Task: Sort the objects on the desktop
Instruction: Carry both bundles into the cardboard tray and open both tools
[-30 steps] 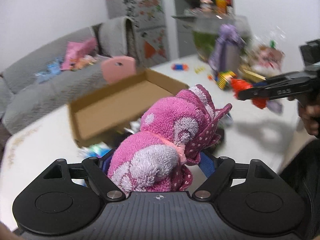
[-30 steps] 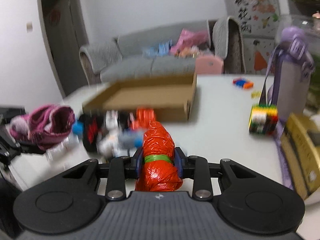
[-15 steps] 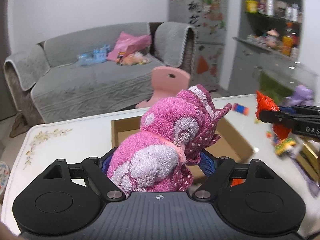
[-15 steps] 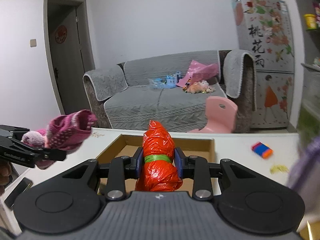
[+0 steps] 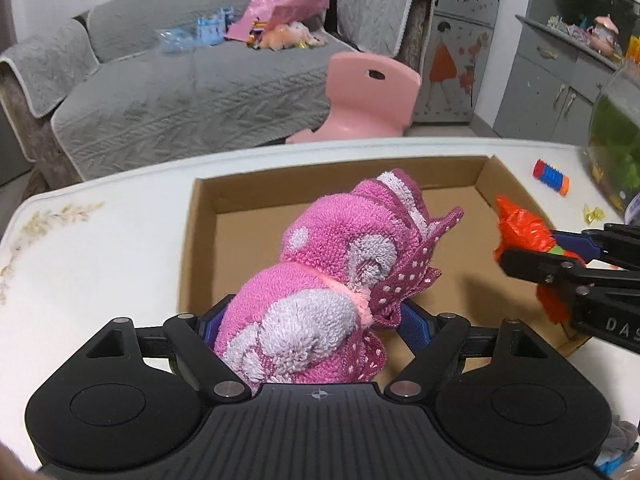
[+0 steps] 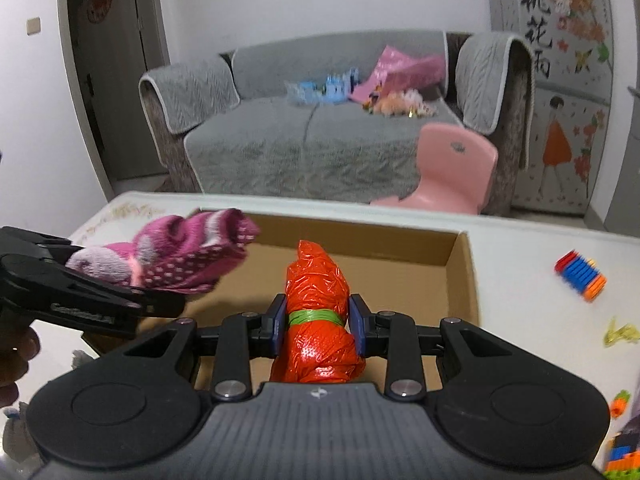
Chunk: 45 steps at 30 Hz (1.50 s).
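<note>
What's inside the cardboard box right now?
The visible floor of the box is bare cardboard. The sock and orange bag, held over it, cover the middle and near part.

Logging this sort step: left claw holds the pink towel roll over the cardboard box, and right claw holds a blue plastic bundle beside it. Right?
Not quite. The bundle in the right claw is orange-red, tied with a green band, as the right wrist view shows. The rest stands: the left claw holds the pink towel roll over the cardboard box.

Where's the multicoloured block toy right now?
In the right wrist view the multicoloured block toy lies on the white table, right of the cardboard box, with a small yellow piece nearer the camera.
</note>
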Each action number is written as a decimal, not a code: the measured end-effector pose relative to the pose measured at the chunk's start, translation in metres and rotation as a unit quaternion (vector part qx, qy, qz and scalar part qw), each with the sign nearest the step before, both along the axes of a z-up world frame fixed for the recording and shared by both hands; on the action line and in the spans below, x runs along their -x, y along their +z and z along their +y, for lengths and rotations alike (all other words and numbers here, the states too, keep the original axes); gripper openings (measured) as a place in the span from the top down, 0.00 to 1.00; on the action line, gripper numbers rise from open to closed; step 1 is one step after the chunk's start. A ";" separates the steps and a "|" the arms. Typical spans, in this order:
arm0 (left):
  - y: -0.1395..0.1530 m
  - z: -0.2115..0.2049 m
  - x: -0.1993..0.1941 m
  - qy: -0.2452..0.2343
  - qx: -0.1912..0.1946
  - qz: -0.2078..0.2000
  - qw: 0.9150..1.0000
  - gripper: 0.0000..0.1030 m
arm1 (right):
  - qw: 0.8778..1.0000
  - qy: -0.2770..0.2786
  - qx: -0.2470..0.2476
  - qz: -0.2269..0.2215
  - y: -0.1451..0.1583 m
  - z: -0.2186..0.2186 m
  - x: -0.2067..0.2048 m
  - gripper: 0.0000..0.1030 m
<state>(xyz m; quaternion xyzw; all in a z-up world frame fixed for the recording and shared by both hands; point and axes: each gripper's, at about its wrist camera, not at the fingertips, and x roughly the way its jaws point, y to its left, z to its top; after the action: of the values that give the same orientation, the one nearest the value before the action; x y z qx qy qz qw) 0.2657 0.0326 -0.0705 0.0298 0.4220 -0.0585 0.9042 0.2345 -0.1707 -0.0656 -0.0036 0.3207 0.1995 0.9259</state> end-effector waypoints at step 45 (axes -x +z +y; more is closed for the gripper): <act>-0.027 0.001 -0.096 0.108 -0.029 0.048 0.993 0.17 | 0.993 -0.005 0.034 0.113 -0.029 0.053 -0.110 0.72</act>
<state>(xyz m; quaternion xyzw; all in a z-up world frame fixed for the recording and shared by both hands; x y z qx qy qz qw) 0.3613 0.0337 -0.0974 0.0077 0.4672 0.0504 0.8827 0.3444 -0.1174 -0.0942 -0.0109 0.4297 0.1832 0.8841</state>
